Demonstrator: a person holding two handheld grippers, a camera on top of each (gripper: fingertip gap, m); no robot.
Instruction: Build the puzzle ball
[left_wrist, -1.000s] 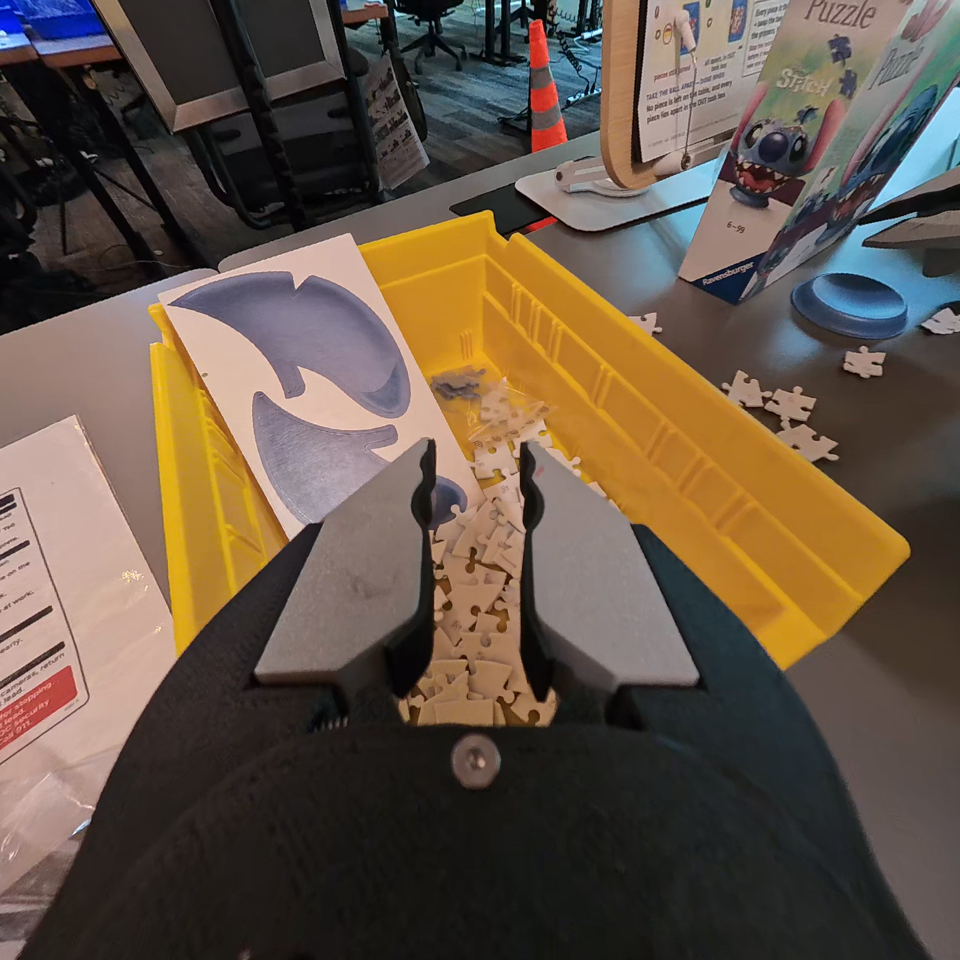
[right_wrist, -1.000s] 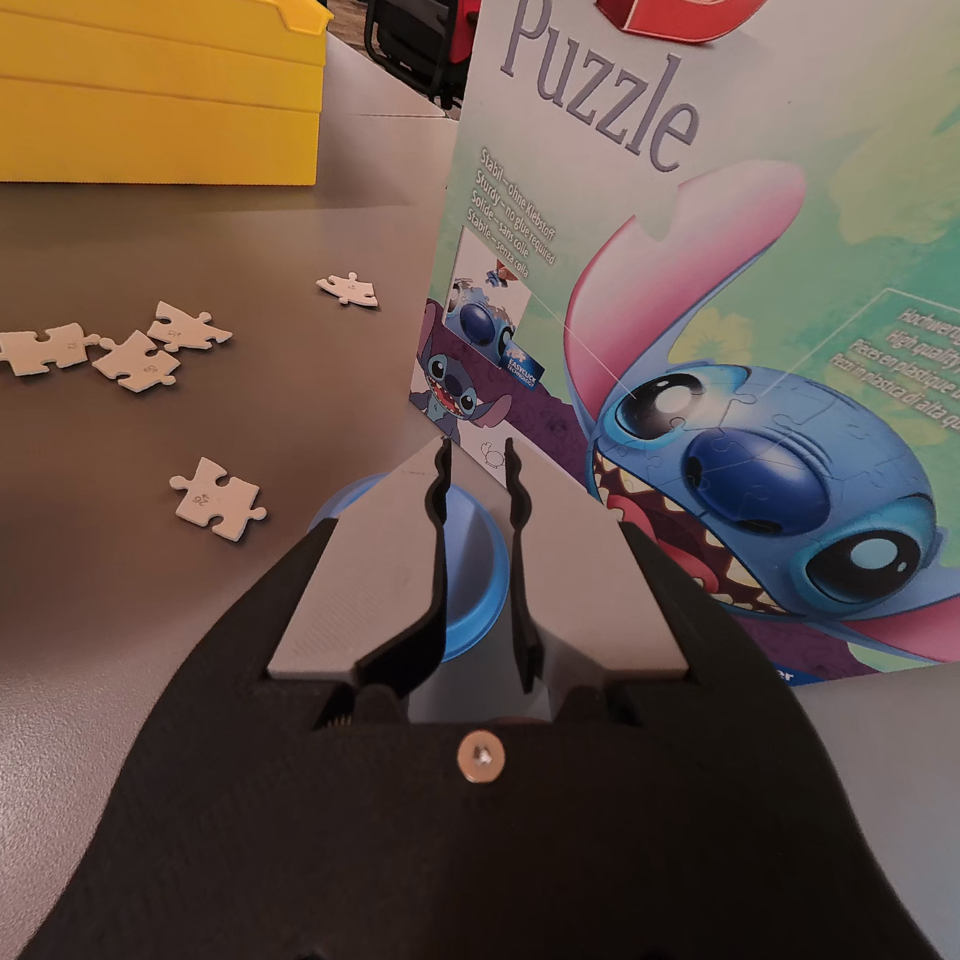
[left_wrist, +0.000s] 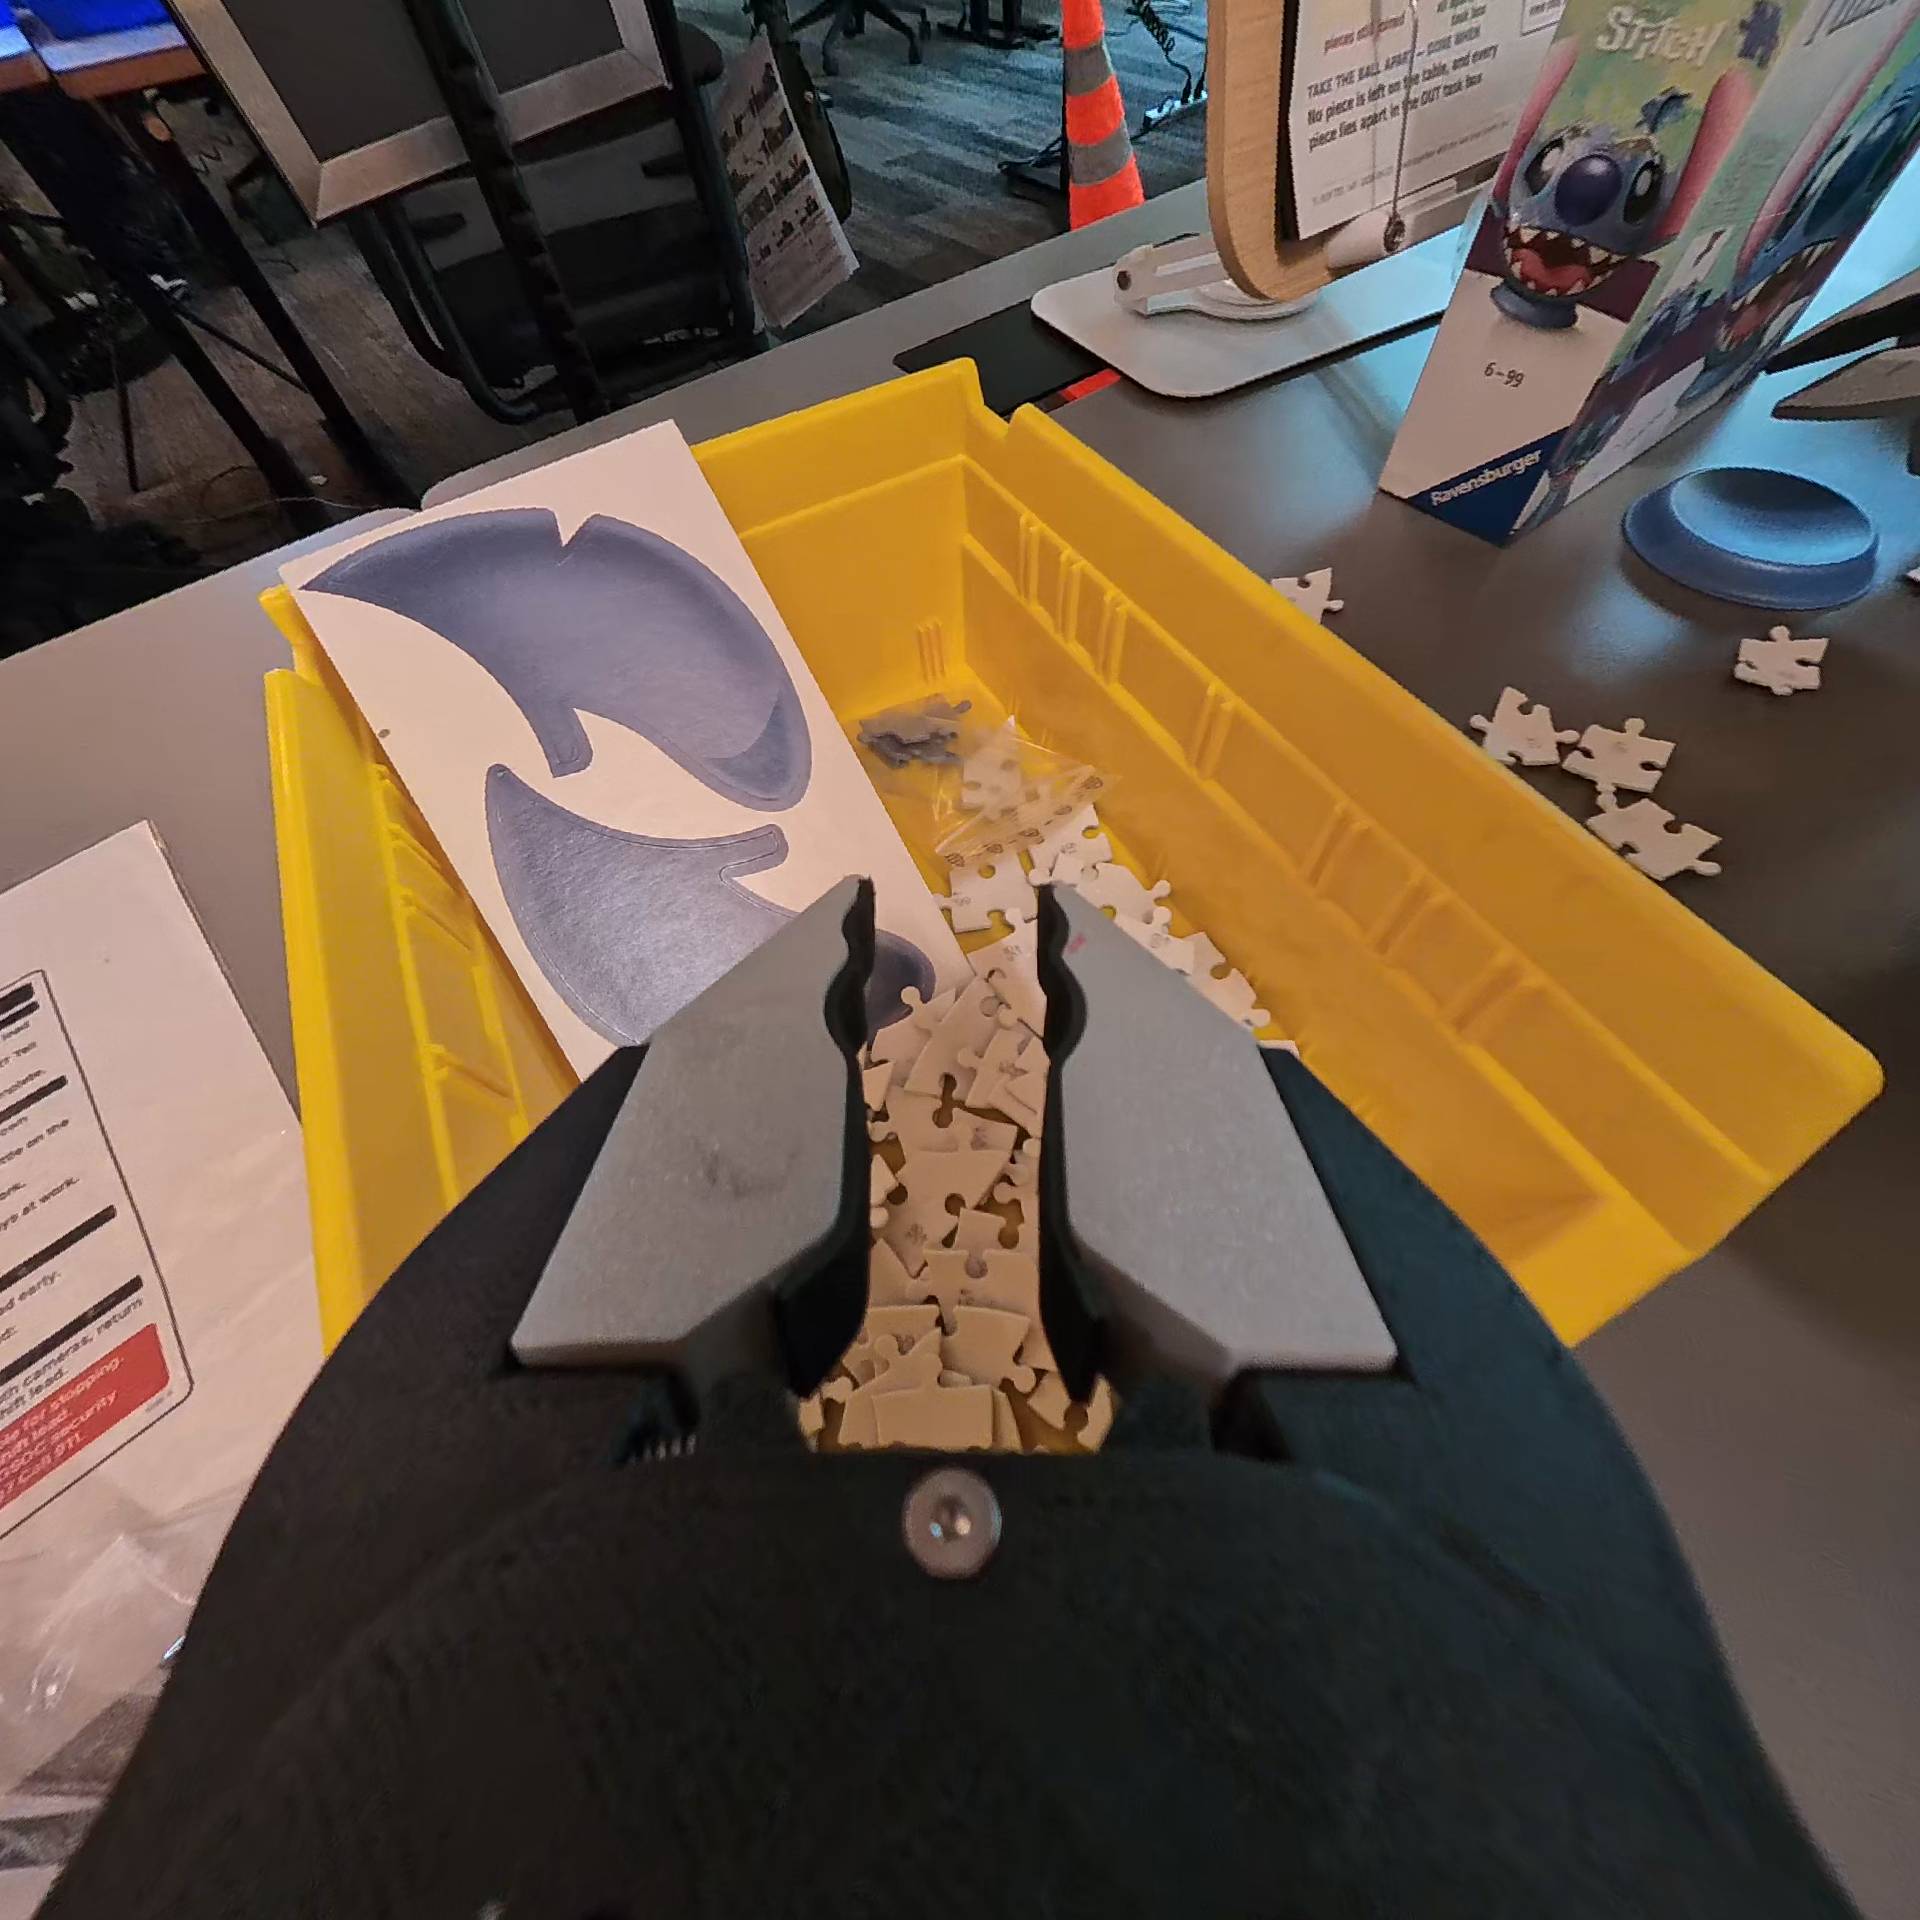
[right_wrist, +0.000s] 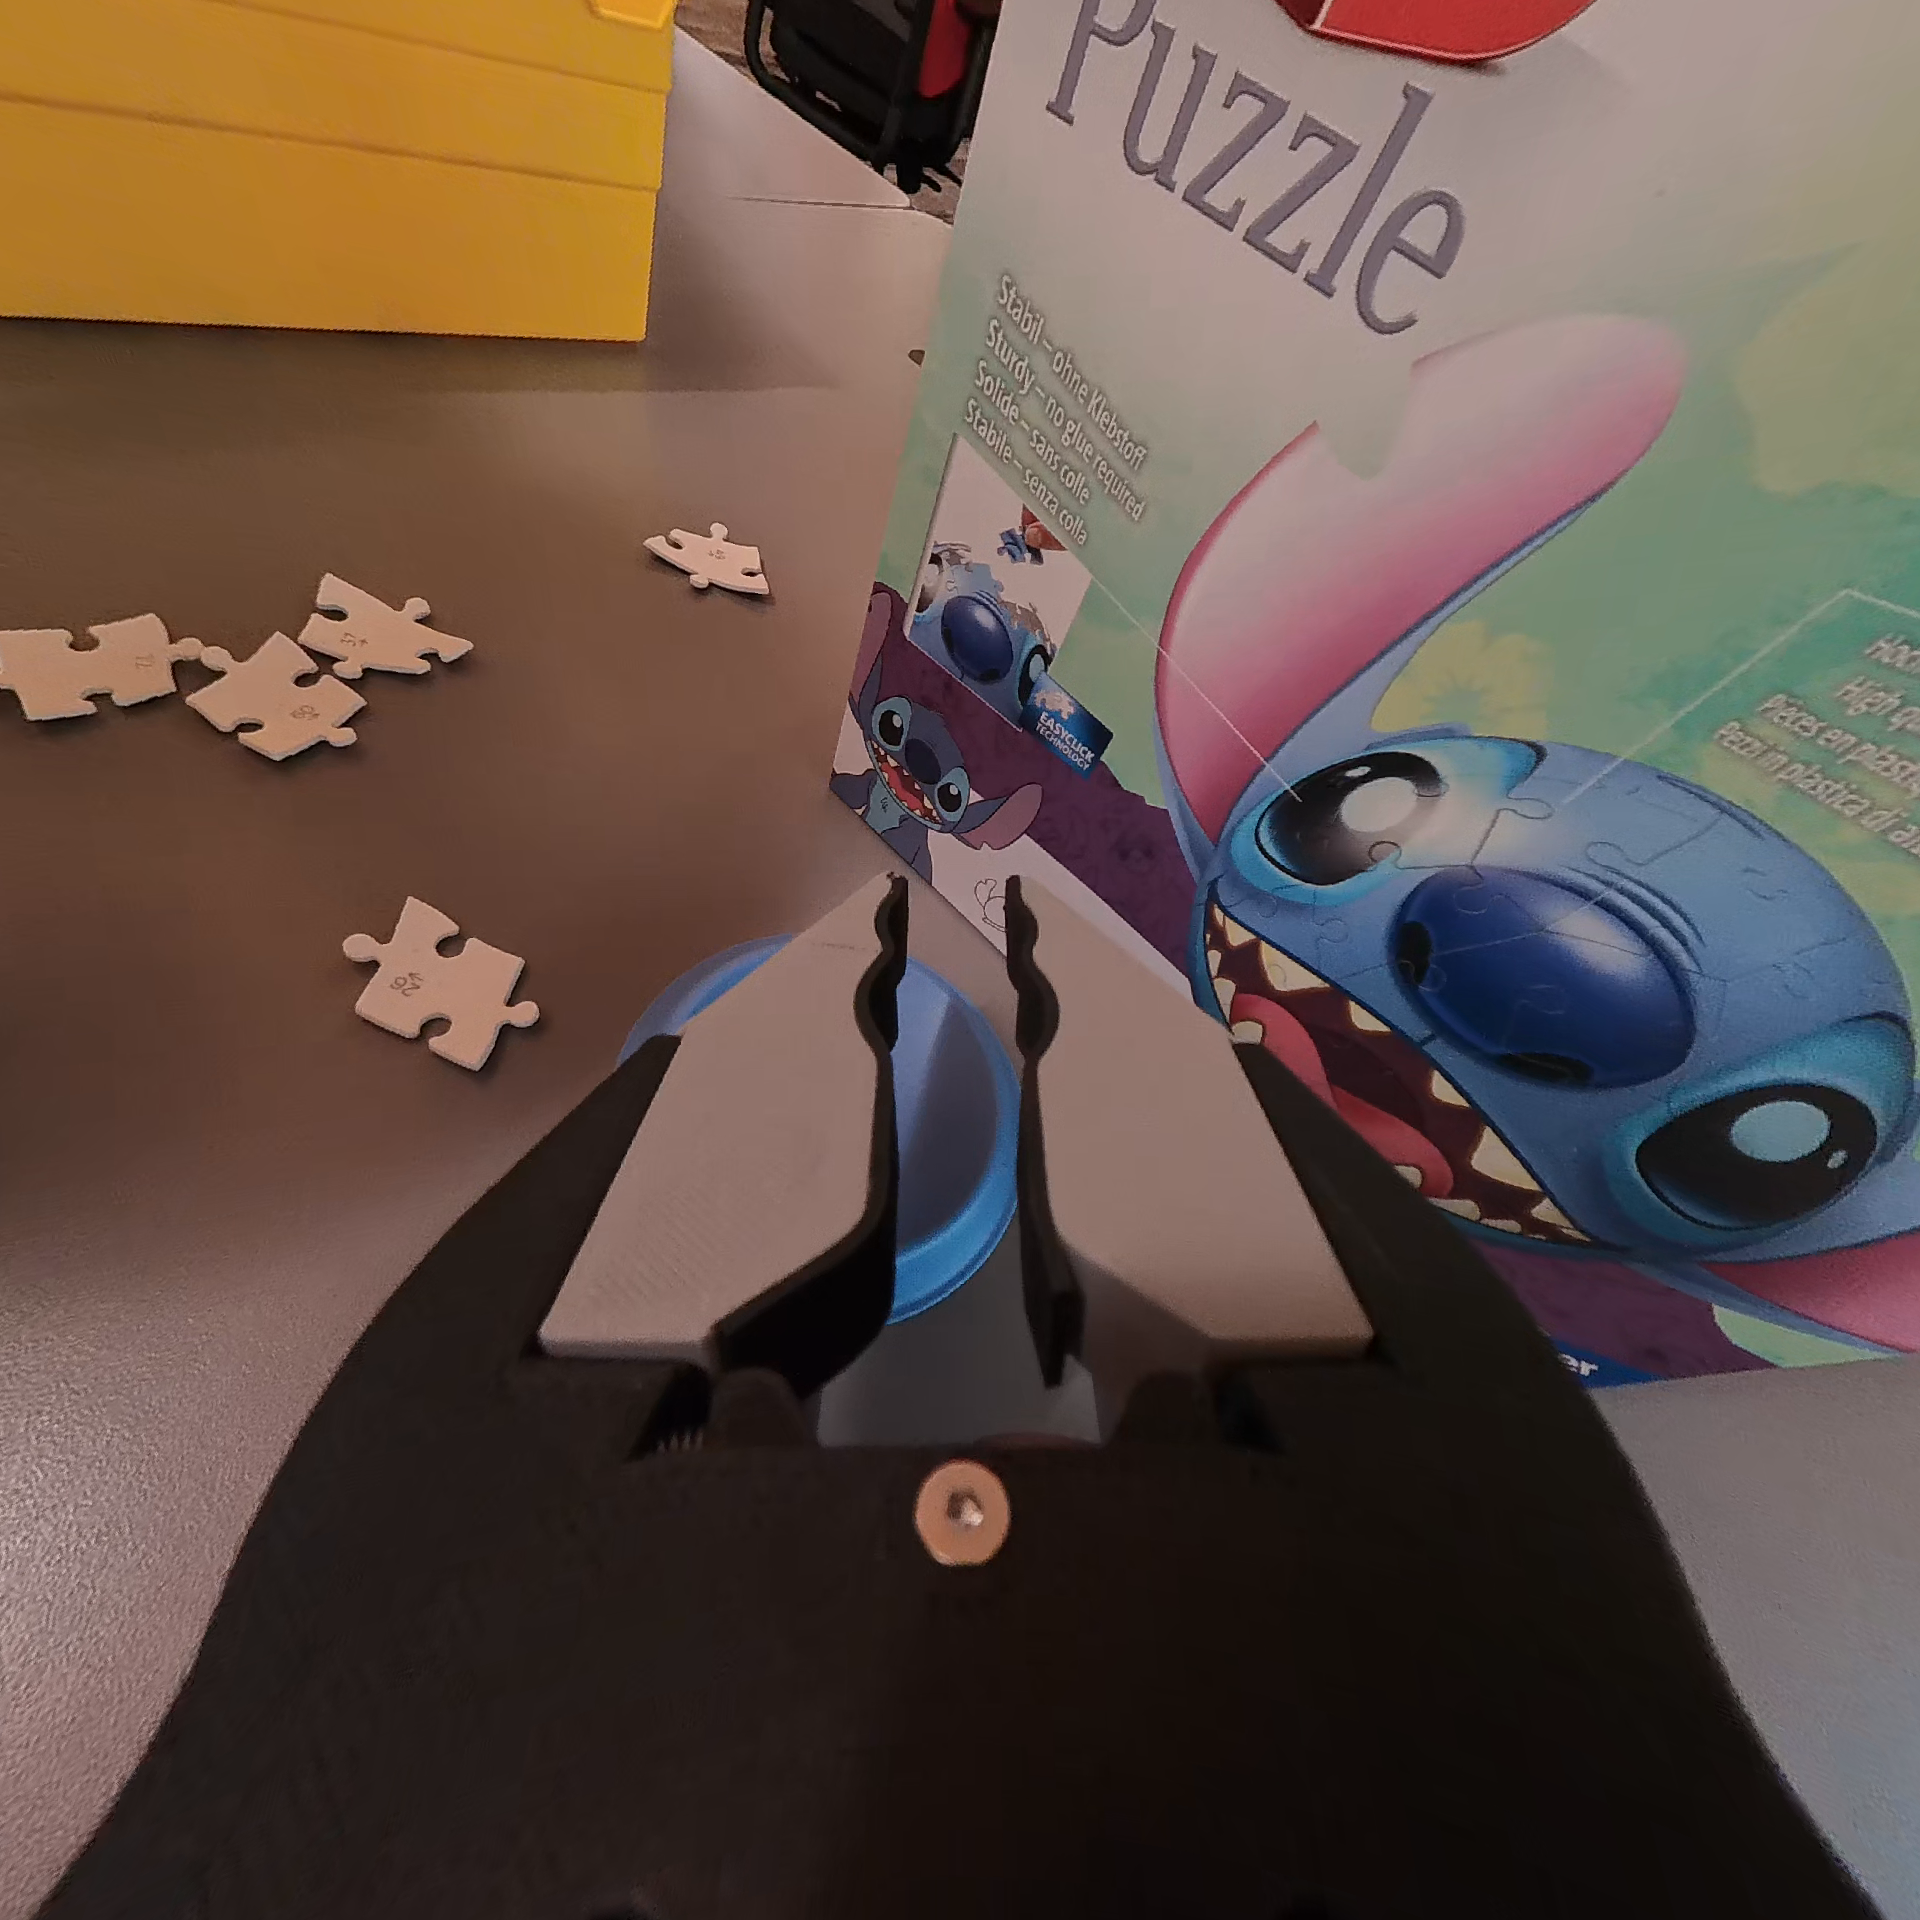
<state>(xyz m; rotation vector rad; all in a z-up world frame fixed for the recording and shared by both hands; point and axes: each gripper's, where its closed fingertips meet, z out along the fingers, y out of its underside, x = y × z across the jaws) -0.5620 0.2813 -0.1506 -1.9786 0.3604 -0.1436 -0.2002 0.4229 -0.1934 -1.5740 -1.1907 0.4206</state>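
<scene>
Hovering: left gripper (left_wrist: 951, 914), narrowly parted, empty, over pale puzzle pieces (left_wrist: 951, 1195) in yellow plastic bin (left_wrist: 1455, 935) | right gripper (right_wrist: 951, 894), narrowly parted, empty, above round blue plastic stand (right_wrist: 956, 1226)

Both tools look alike: the left gripper (left_wrist: 951, 914) and right gripper (right_wrist: 951, 894) each have a broad black body, a silver screw just behind the grey, black-lined wavy-edged fingers (left_wrist: 717, 1132).
</scene>
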